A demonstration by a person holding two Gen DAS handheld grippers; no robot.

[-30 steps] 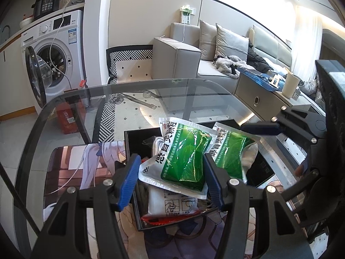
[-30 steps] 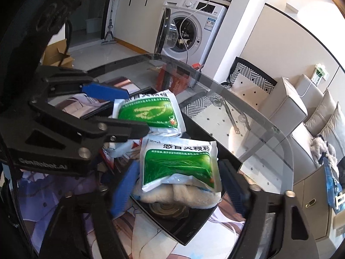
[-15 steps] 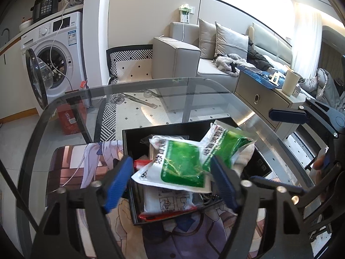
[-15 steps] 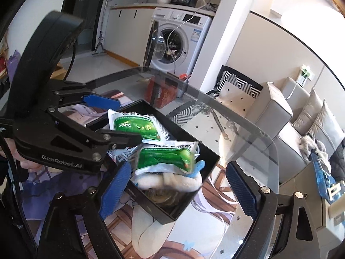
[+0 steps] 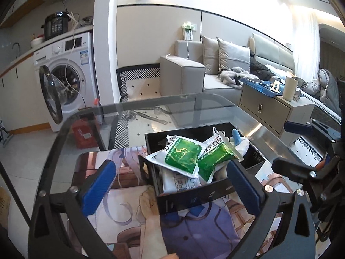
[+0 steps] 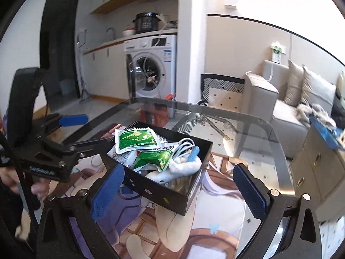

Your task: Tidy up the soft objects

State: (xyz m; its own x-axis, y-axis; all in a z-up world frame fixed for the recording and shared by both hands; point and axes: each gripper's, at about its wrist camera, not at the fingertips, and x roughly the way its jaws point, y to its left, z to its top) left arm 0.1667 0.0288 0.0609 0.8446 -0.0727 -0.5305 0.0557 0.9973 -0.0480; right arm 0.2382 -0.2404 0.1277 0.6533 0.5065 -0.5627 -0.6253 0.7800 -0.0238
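Observation:
A black box (image 5: 194,196) (image 6: 163,192) stands on the glass table, on an anime-print mat. In it lie two green-and-white soft packets (image 5: 183,156) (image 5: 215,159), also in the right wrist view (image 6: 135,139) (image 6: 155,157), a white plush toy with a blue part (image 5: 237,142) (image 6: 183,166) and other white packets. My left gripper (image 5: 170,185) is open and empty, a little back from the box's near wall. My right gripper (image 6: 179,185) is open and empty, in front of the box. The left gripper (image 6: 71,129) also shows in the right wrist view.
The anime-print mat (image 5: 194,226) (image 6: 204,226) covers the near part of the glass table (image 5: 151,108). A washing machine (image 5: 64,75) with its door open, a grey sofa (image 5: 194,73) and a low cabinet (image 5: 269,108) stand beyond the table.
Both grippers opened, let go of the green packets and drew back from the box. The packets now lie in the box.

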